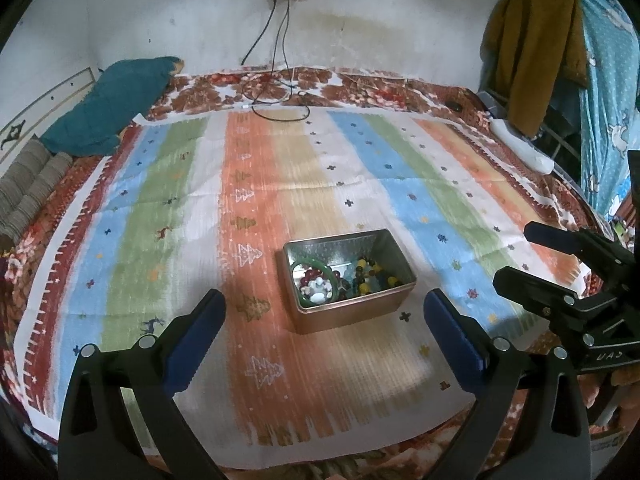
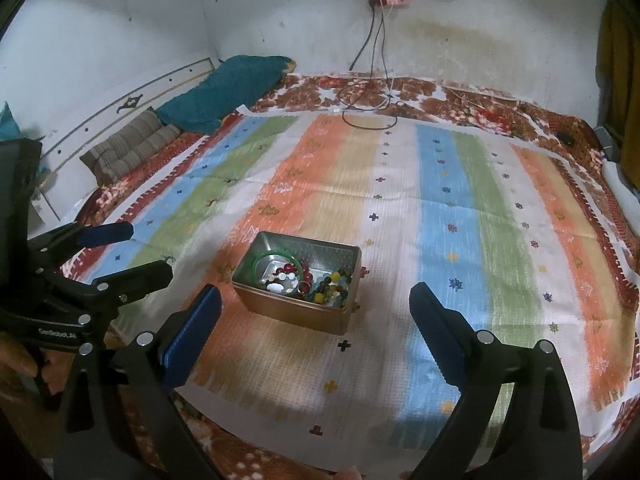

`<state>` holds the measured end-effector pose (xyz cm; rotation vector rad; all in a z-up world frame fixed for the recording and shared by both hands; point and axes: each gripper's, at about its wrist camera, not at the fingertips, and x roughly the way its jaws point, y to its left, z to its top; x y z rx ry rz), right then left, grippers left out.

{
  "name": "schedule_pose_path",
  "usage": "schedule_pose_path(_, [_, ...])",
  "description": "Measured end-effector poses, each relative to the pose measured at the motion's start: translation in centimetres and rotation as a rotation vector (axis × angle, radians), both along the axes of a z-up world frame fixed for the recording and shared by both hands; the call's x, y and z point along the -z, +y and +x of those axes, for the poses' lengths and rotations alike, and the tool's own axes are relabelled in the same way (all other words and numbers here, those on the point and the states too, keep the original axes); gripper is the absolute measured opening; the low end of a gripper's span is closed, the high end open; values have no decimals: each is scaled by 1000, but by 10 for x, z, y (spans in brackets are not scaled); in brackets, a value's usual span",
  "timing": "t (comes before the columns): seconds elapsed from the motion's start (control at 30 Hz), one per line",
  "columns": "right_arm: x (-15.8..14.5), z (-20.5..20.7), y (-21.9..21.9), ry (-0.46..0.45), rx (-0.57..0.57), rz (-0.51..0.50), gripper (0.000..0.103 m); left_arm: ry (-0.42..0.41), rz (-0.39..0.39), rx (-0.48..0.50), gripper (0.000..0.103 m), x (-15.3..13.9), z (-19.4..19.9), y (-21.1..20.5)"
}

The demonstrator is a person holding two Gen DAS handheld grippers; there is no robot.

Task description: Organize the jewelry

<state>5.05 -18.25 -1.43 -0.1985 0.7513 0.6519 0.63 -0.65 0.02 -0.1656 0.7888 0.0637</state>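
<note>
A copper-coloured metal tin [image 1: 376, 309] stands open on the striped cloth; it also shows in the right wrist view [image 2: 280, 310]. Inside lie a green bangle [image 1: 298, 268], white stones and coloured beads [image 1: 370, 278]; the bangle [image 2: 264, 258] and beads [image 2: 328, 286] show from the right too. My left gripper [image 1: 324, 312] is open and empty, just in front of the tin. My right gripper [image 2: 314, 304] is open and empty, near the tin's front right. Each gripper shows in the other's view, the right one [image 1: 516, 256] and the left one [image 2: 148, 252].
A striped cloth [image 1: 280, 184] covers a floral bedspread. A teal pillow [image 1: 108, 108] and a brown cushion [image 2: 132, 148] lie at the far left. Black cables [image 1: 280, 100] trail from a wall socket onto the bed. Clothes [image 1: 532, 48] hang at the right.
</note>
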Motion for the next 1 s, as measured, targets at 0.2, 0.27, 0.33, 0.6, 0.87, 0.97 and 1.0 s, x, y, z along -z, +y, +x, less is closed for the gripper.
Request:
schedule_pose_path(0.2, [-1, -1, 0, -5, 0, 1, 97, -16, 18, -18, 97, -1, -2, 0])
schedule_pose_path(0.27, [-2, -2, 0, -16, 3, -3, 97, -25, 17, -24, 97, -2, -3, 1])
schedule_pose_path(0.33, [-3, -4, 1, -22, -5, 0, 97, -34, 20, -26, 97, -3, -5, 1])
schedule_pose_path(0.6, [-5, -5, -3, -27, -7, 24, 97, -66, 47, -13, 97, -6, -8, -6])
schedule_pose_path(0.87, [-3, -8, -3, -22, -16, 26, 97, -87, 87, -5, 97, -6, -12, -12])
schedule_pose_path(0.97, [-3, -9, -2, -26, -16, 14, 97, -92, 104, -9, 97, -6, -12, -14])
schedule_pose_path(1.0, [-2, -10, -1, -30, -18, 8, 97, -94, 112, -16, 97, -6, -12, -14])
